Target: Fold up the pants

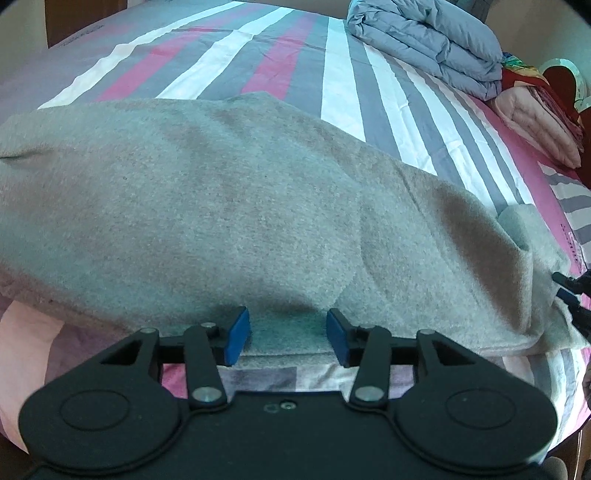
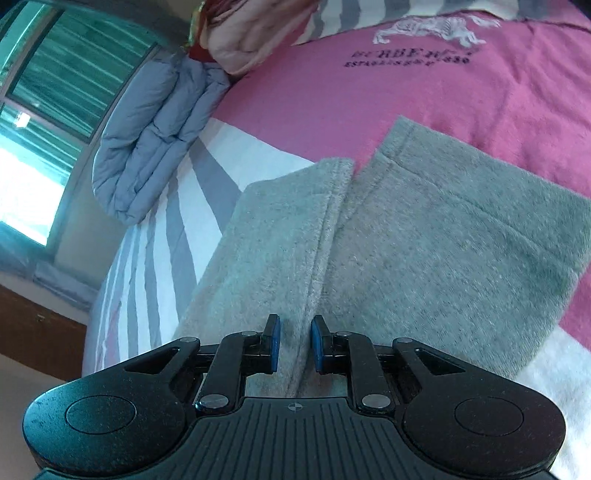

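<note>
Bedding in pink, white and grey stripes covers the bed point(image 1: 343, 85), which fills both views. On its pink panel, in the right wrist view, a pale embroidered horse-and-rider emblem point(image 2: 428, 27) sits above two lines of dark stitched lettering point(image 2: 408, 59); the upper line looks like "BURBERRY" and the lower like "ESTABLISHED 1856", though blur leaves both uncertain.

Grey fleece pants point(image 1: 229, 206) lie flat on the bed, spread across its near part in the left wrist view. In the right wrist view two hemmed leg ends point(image 2: 373, 162) lie side by side, just short of the lettering, with a narrow gap between them at the hems.

A folded blue-grey quilt point(image 1: 428, 40) is piled at the far side of the bed, well apart from the pants. Beside it lies a pink padded blanket point(image 1: 535, 125) with red and multicoloured cloth on top.

The left gripper point(image 1: 288, 334) hovers at the pants' near edge with its jaws apart; fleece shows between the blue pads, which do not press on it. The right gripper point(image 2: 294, 343) points along the seam between the two legs, jaws narrowly parted with a ridge of fleece between them; the pads do not appear to squeeze it. Its black tips point(image 1: 570, 295) show at the right edge of the left wrist view, beside the pants.
</note>
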{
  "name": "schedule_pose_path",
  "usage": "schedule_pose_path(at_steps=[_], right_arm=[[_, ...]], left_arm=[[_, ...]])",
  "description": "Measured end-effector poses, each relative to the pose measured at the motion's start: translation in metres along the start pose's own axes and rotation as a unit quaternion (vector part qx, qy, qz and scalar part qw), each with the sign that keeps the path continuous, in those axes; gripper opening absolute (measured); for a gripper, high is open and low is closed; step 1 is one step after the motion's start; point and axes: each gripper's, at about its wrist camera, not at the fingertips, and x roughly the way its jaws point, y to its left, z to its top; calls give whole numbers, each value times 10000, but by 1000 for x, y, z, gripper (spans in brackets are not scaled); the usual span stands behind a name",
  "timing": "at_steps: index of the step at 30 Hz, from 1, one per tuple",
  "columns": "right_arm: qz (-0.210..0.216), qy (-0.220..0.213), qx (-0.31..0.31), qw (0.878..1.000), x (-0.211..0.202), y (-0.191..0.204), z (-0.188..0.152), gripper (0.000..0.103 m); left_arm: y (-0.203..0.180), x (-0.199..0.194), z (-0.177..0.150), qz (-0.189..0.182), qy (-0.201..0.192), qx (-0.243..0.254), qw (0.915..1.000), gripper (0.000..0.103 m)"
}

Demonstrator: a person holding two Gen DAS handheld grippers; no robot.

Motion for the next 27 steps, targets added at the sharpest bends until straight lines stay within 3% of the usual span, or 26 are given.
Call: schedule_pose_path(at_steps=[3, 6, 10, 12, 14, 17, 19, 21, 24, 26, 27], right_arm=[[-66, -152, -358, 9992, -4, 15, -3, 18], [156, -570, -1045, 9928, -25, 52, -2, 6], [608, -1442, -2021, 9668, -75, 114, 5, 5], [623, -1695, -2359, 9549, -96, 120, -4, 5], [201, -1451, -2325, 9615, -92, 93, -20, 4], [-464, -855, -1688, 9808, -79, 26, -40, 4], [-725, -635, -1524, 9836, -74, 0, -49, 4], [-782, -415, -1334, 9871, -71, -11, -52, 4], [-547, -311, -1080, 9922, -77, -17, -48, 5], [-310, -301, -773, 9961, -83, -22, -37, 13], [-258, -337, -665, 9969, -85, -24, -36, 25]], left_arm=[[-2, 1, -1, 28, -16, 48, 10000, 38], [-2, 1, -1, 25, -17, 58, 10000, 38], [0, -1, -1, -14, -42, -24, 10000, 39], [1, 0, -2, -12, -44, -40, 10000, 39], [-1, 1, -3, 3, -72, 19, 10000, 40], [-4, 1, -5, 41, -100, 158, 9998, 42], [-4, 1, -5, 42, -92, 155, 9998, 42], [-3, 0, -4, 20, -85, 84, 9999, 43], [-2, 1, -4, 14, -89, 68, 9999, 44], [-4, 1, -5, 38, -100, 99, 9999, 46], [-5, 1, -5, 56, -103, 129, 9998, 46]])
